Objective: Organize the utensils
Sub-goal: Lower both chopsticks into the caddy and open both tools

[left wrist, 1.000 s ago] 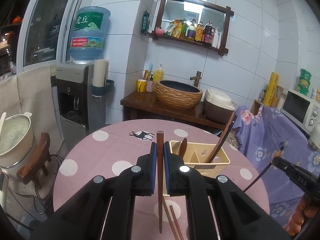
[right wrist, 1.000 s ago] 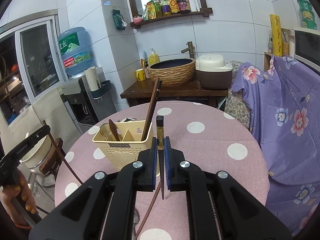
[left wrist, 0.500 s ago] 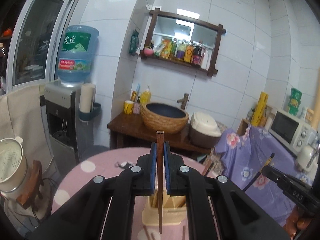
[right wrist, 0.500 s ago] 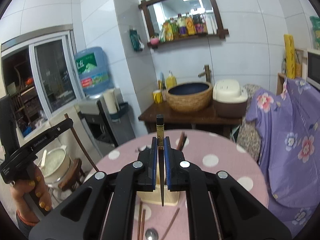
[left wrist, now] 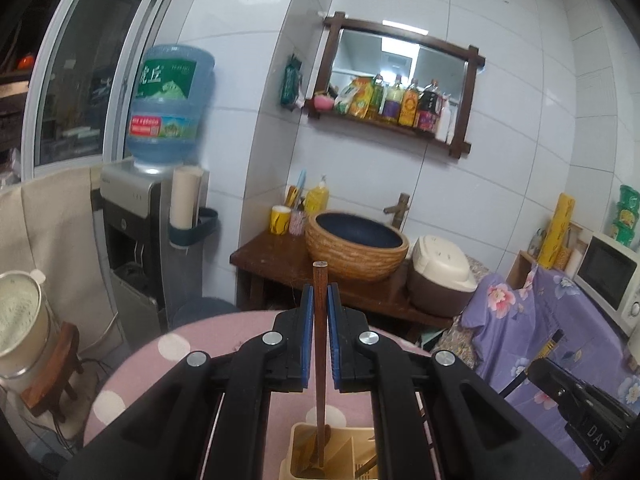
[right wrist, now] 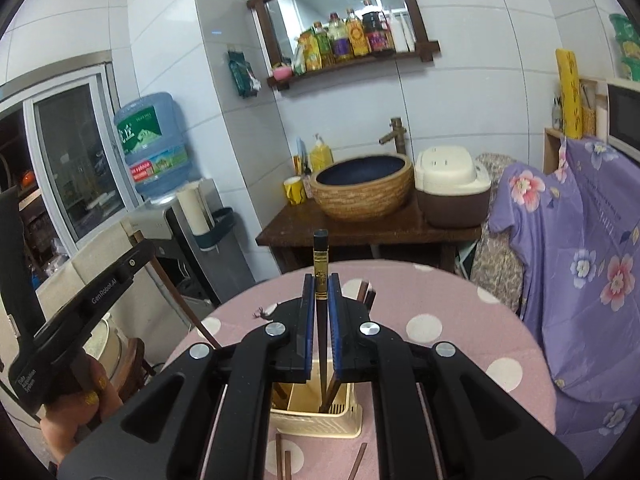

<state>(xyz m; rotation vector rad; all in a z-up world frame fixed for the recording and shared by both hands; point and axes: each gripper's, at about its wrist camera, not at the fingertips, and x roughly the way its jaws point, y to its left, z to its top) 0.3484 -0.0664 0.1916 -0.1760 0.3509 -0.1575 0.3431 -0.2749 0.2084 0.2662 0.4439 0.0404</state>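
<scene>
Two chopsticks are up in the air, one in each pair of tongs, both above the holder [right wrist: 320,412] on the pink dotted table [right wrist: 440,320]. The left tongs [left wrist: 320,300] are pinched shut on a plain brown chopstick [left wrist: 320,344], square at its top end. It stands upright, blunt end up past the blue pads, thin end down inside a compartment of the holder, beside a dark wooden spoon [left wrist: 310,452]. The right tongs [right wrist: 320,288] are clamped on a black chopstick [right wrist: 320,272] with a gold band near its top. It too runs straight up and down, with its tip dipping into the holder, where another dark stick leans. The holder is cream plastic with slotted walls and dividers. Three brown chopsticks [right wrist: 279,456] lie flat on the table in front of the holder.

On the side of the left tongs, as seen from the right camera, white lettering reads "GenRobot.AI" and "Data Acquisition System". On the right tongs' body, as seen from the left camera, "DAS" shows. Behind the holder, against the tiled wall, a water jug [left wrist: 168,104] bears large Chinese characters on a green label and a red strip below it.
</scene>
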